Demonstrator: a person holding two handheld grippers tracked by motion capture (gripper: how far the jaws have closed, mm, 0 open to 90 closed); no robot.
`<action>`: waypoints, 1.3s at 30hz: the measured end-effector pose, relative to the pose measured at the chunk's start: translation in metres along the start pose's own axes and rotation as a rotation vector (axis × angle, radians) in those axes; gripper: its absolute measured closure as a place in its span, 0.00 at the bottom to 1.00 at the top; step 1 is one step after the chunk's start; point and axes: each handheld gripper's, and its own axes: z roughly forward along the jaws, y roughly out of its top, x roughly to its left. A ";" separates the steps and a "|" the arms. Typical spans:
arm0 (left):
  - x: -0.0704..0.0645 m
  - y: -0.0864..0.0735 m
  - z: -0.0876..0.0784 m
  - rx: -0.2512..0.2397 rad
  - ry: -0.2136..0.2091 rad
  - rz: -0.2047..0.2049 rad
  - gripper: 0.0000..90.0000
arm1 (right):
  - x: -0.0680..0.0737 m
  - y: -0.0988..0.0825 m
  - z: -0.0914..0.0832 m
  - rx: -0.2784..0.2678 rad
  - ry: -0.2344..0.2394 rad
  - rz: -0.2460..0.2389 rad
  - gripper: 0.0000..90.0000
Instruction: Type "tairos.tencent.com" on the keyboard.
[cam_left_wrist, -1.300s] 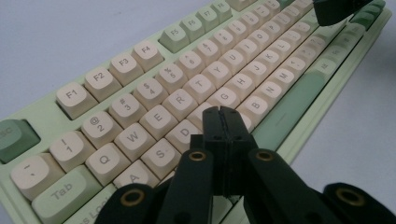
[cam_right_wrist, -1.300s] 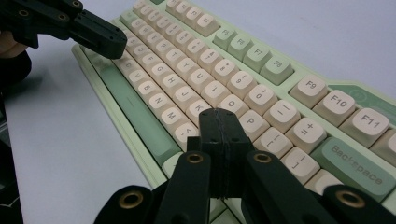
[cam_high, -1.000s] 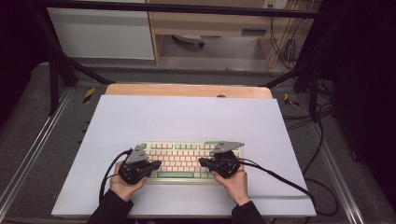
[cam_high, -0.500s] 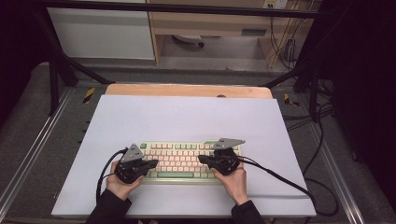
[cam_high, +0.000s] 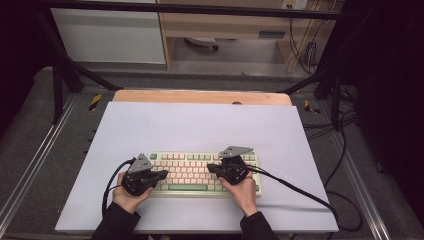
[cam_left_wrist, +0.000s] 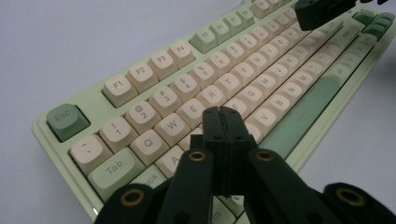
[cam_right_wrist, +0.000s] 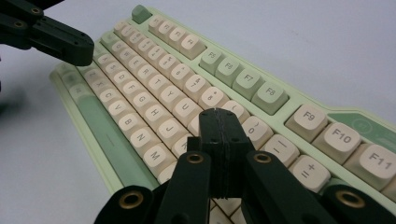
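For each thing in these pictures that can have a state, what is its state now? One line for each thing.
left hand-held gripper: jaws shut, holding nothing, tip over the keys near the S key.
right hand-held gripper: jaws shut, holding nothing, tip over the keys near the K key.
keyboard: lying flat on the white table, keys facing up, all visible keycaps in place.
Esc key: green, not pressed, untouched.

One keyboard (cam_high: 200, 172), two grippers (cam_high: 161, 174)

White mat (cam_high: 200, 125) on wooden table (cam_high: 200, 96).
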 end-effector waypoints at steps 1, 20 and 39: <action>0.000 0.000 0.000 0.000 0.000 0.000 1.00 | 0.000 0.000 0.002 0.005 -0.002 0.003 1.00; 0.001 0.000 -0.001 -0.003 0.000 0.001 1.00 | 0.000 -0.002 0.016 0.039 -0.019 0.004 1.00; 0.001 0.000 -0.003 -0.010 0.005 0.002 1.00 | 0.007 0.004 0.004 0.000 0.003 -0.022 1.00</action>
